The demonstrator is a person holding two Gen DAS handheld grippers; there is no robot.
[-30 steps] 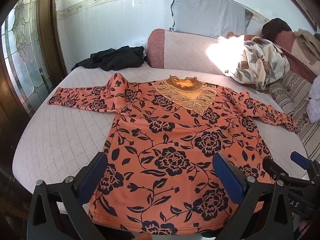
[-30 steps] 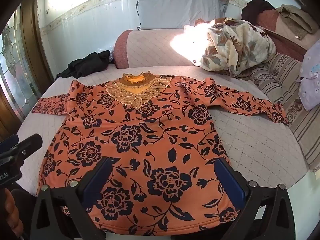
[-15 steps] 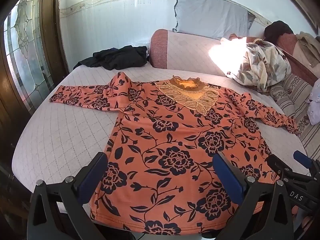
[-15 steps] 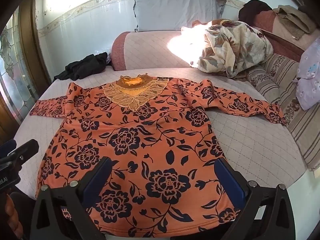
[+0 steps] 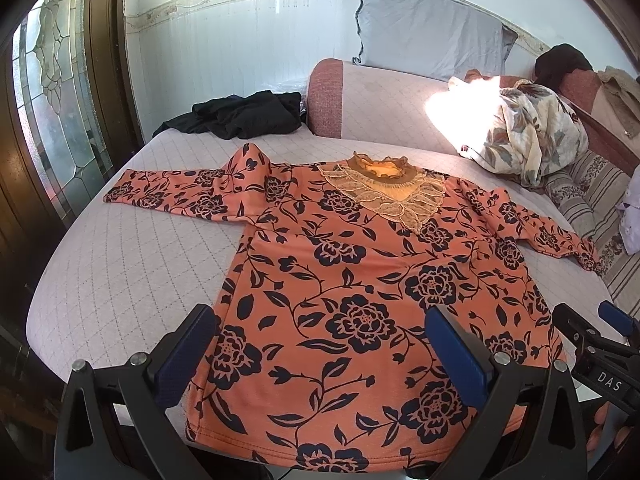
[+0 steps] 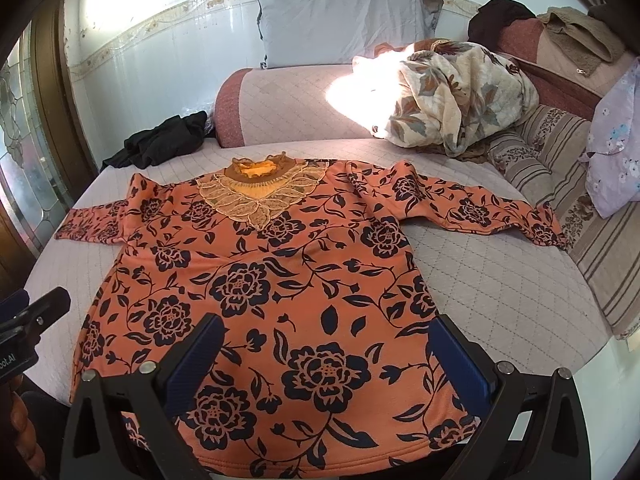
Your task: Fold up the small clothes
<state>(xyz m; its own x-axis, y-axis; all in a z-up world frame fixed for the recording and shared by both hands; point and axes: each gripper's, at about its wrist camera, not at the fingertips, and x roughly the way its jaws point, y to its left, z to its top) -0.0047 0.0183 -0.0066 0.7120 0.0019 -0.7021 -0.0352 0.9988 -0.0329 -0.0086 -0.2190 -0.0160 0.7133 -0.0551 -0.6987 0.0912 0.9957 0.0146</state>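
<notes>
An orange long-sleeved top with black roses and a lace collar lies flat, face up, on a quilted pale bed, both sleeves spread out. Its hem is nearest me. My left gripper is open and empty, above the hem's left part. My right gripper is open and empty, above the hem's right part. The right gripper also shows at the right edge of the left wrist view, and the left gripper at the left edge of the right wrist view.
A black garment lies at the far left of the bed. A bolster and grey pillow stand behind the top. A floral blanket is heaped at the back right, beside a striped cushion. A glass door is on the left.
Both grippers have eased slightly back and up from the top, so more of the bed shows. Both stay open; the top has not moved.
</notes>
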